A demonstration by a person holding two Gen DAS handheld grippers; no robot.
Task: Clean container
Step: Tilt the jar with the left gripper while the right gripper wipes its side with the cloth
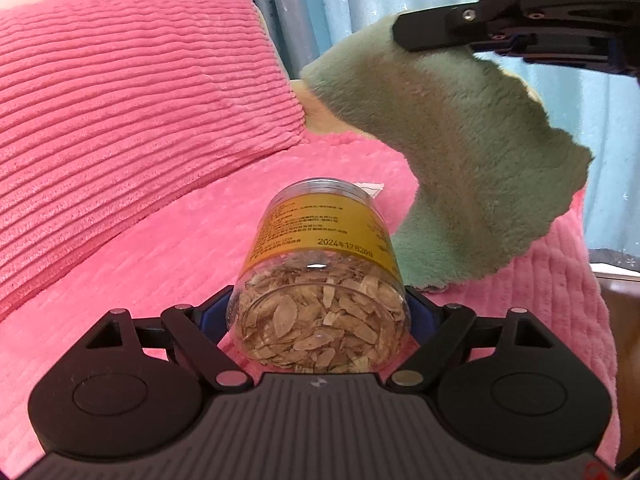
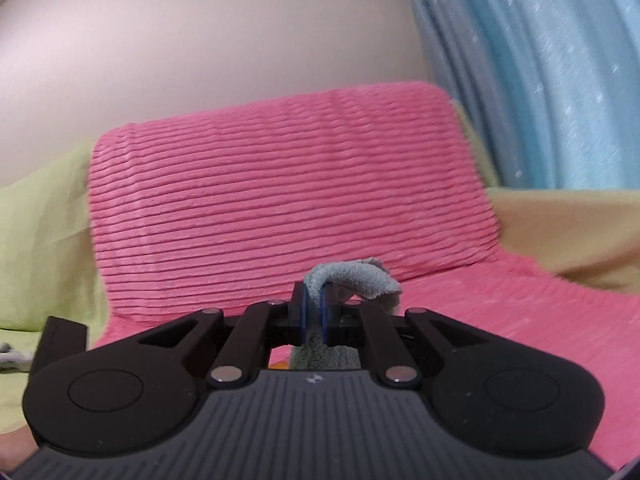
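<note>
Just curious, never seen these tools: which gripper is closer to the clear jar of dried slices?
Left. The left gripper clamps the jar itself; the right gripper is up and to its right, apart, pinching the green cloth.

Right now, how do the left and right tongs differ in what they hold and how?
The left tongs are spread wide around a rigid clear jar of dried slices; the right tongs are pinched nearly together on a soft green cloth. The jar points forward along the left tongs; the cloth hangs limp below the right. Both grips are closed over the pink sofa cover.
</note>
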